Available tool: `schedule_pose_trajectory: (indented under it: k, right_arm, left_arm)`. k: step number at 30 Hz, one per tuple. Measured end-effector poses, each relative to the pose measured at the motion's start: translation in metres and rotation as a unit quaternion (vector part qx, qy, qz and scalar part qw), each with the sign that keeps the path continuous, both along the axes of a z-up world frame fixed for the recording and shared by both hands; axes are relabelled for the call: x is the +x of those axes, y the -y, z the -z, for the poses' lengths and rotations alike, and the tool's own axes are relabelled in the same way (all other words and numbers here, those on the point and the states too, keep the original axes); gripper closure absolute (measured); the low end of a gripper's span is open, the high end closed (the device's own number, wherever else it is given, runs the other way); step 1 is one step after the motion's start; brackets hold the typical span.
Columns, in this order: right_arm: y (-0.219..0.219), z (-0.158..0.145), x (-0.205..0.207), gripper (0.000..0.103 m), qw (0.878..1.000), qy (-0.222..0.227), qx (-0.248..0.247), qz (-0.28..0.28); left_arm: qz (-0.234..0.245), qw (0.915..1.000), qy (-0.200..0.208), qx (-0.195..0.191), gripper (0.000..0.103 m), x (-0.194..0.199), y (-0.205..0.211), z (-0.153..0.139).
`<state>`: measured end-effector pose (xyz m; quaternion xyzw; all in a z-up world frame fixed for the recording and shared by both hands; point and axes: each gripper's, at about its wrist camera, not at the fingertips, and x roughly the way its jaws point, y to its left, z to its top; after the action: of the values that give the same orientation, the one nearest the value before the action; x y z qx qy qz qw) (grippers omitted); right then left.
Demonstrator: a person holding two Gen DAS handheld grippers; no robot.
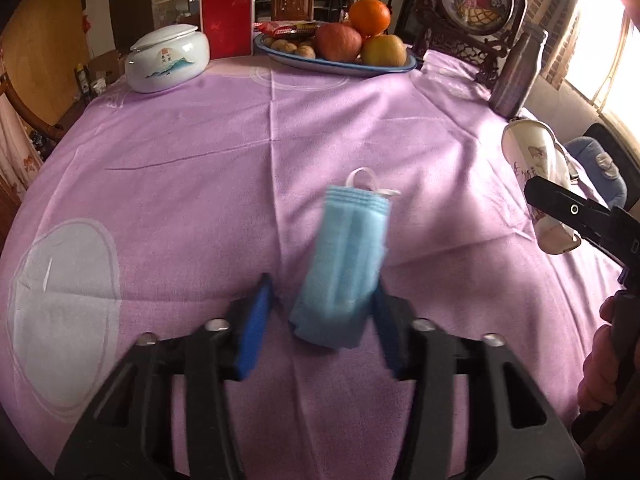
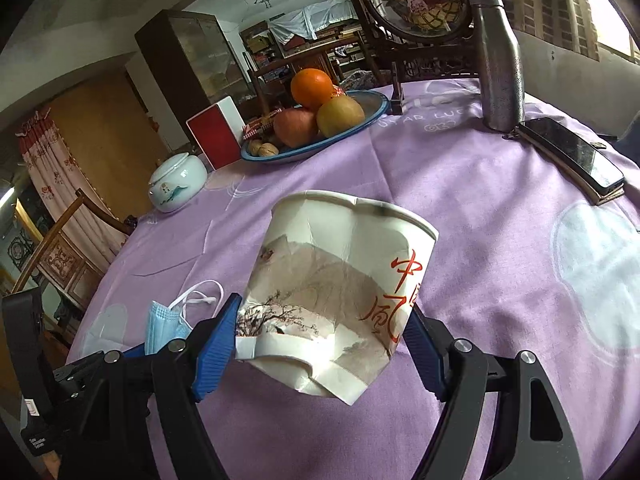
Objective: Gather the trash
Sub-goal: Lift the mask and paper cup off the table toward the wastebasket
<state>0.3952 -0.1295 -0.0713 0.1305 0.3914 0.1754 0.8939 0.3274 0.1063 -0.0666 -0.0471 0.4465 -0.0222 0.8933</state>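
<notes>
Bright daylight comes in through a window (image 1: pixel 600 40) at the right edge of the left wrist view. It is so bright there that it looks washed out and white. The purple tablecloth (image 1: pixel 200 152) is well lit, with soft pale patches near the table's far right edge. The blue mask (image 1: pixel 344 264) looks blurry. Both views bend at the sides like a fish's eye, and the corners go dark. In the right wrist view the paper cup (image 2: pixel 336 280) looks sharp, and the room behind is dimmer.
</notes>
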Motion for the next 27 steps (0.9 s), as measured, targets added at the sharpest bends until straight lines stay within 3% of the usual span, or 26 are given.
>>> schedule_pose_trajectory:
  k: [1, 5, 8, 13, 19, 24, 27]
  right_arm:
    - [0.001, -0.003, -0.004, 0.026, 1.0, 0.008, 0.005, -0.003]
    - [0.016, -0.024, -0.03, 0.026, 0.997, 0.069, 0.027, -0.003]
    - [0.032, -0.031, -0.052, 0.026, 0.996, 0.079, 0.046, 0.006]
    - [0.054, -0.043, -0.107, 0.026, 0.995, 0.095, 0.028, 0.024]
    - [0.089, -0.051, -0.179, 0.026, 0.991, 0.121, 0.011, 0.052]
    - [0.125, -0.053, -0.235, 0.026, 0.987, 0.135, -0.004, 0.086]
    - [0.147, -0.051, -0.258, 0.026, 0.986, 0.132, -0.002, 0.104]
  left_arm:
    - [0.002, 1.0, 0.009, 0.0, 0.073, -0.002, 0.0, -0.004]
    - [-0.001, 0.9984, 0.054, 0.018, 0.074, -0.014, 0.004, -0.021]
    - [-0.005, 0.9962, 0.083, 0.025, 0.074, -0.023, 0.004, -0.033]
    - [-0.005, 0.9924, 0.115, 0.045, 0.074, -0.036, 0.008, -0.044]
    - [0.006, 0.9819, 0.162, 0.098, 0.074, -0.058, 0.029, -0.05]
    - [0.003, 0.9769, 0.19, 0.097, 0.074, -0.082, 0.041, -0.057]
    - [0.011, 0.9782, 0.193, 0.078, 0.074, -0.096, 0.051, -0.062]
